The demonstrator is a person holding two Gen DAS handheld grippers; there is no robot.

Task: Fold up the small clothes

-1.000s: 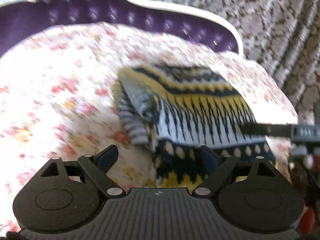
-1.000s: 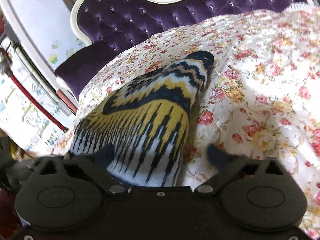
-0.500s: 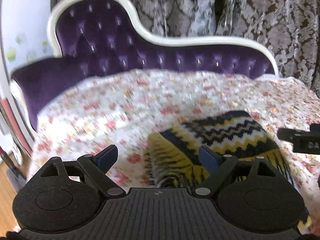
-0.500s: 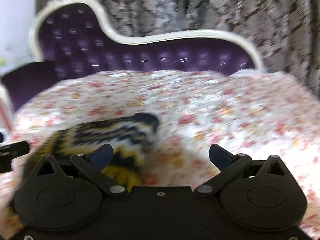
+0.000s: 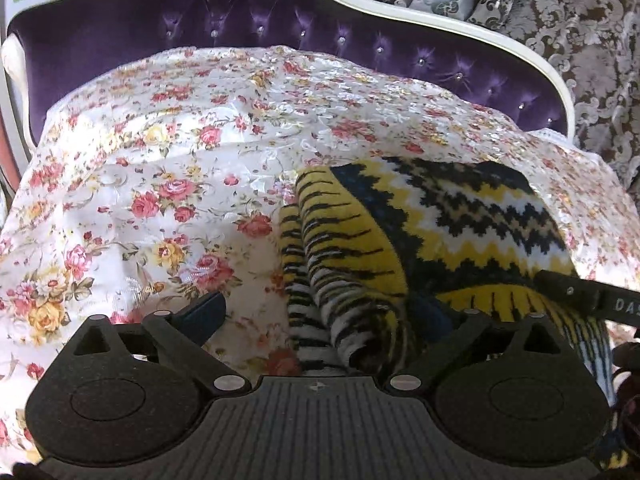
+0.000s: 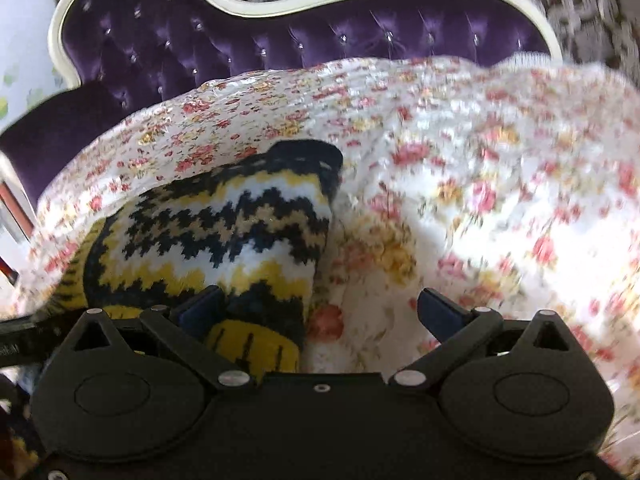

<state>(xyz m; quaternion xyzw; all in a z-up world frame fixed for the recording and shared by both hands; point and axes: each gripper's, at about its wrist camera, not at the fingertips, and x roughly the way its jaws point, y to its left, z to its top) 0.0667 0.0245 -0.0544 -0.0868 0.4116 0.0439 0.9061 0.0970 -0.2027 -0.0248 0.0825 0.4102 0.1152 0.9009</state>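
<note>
Item: knitted zigzag sweater (image 5: 460, 236), yellow, black and white, folded into a bundle near the front edge of the floral bedspread (image 5: 160, 168). Left hand-held gripper (image 5: 328, 316): jaws apart, empty. Right hand-held gripper (image 6: 320, 308): jaws apart, empty. Risk: loose striped sleeve (image 5: 320, 292) may spring out and undo the fold if nudged.

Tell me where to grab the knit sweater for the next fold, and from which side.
Take the sweater at its bunched striped edge, the end nearest the left gripper. There the knit is rolled up off the floral sheet into a ridge the open fingers could probably straddle. Come in low from the near side; the rest lies too flat to pinch.
</note>
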